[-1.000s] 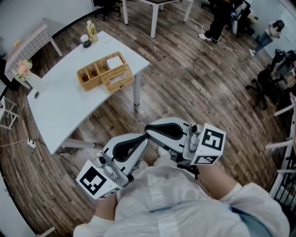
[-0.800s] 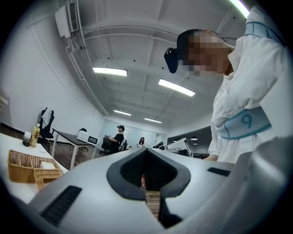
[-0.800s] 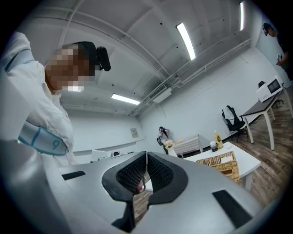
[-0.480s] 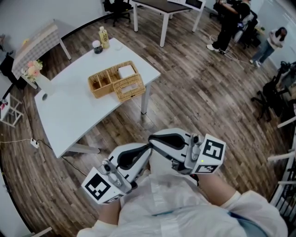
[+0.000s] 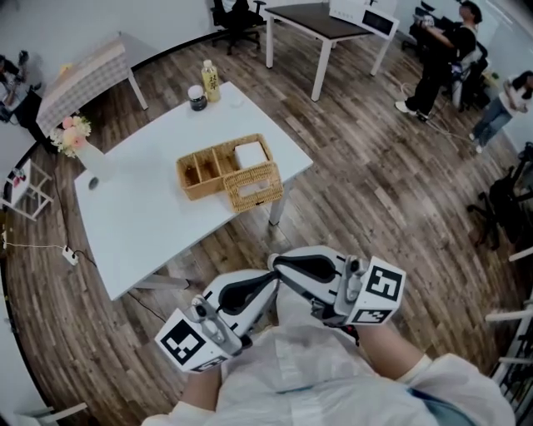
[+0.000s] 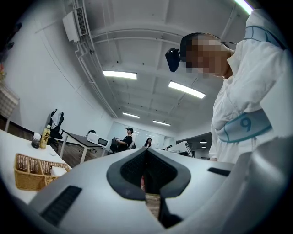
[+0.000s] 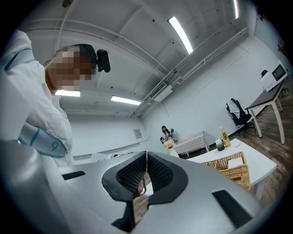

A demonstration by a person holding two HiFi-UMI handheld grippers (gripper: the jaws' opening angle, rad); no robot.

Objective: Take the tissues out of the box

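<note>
A wicker tissue box stands on the white table, against a wicker divided tray. One compartment of the tray holds a white stack of tissues. I hold both grippers close to my chest, far from the table. My left gripper and right gripper are shut and empty, with their tips near each other. In the left gripper view the left gripper shows closed jaws, with the tray far off at the left. The right gripper has its jaws together too, and the tissue box lies at the right.
A yellow-labelled bottle and a dark jar stand at the table's far corner, a vase of flowers at its left end. Wooden floor lies between me and the table. A dark desk and people are at the back right.
The table and wicker box have shifted lower and rightward in the head view, as I turn or step towards them. Both grippers stay shut by my chest.
</note>
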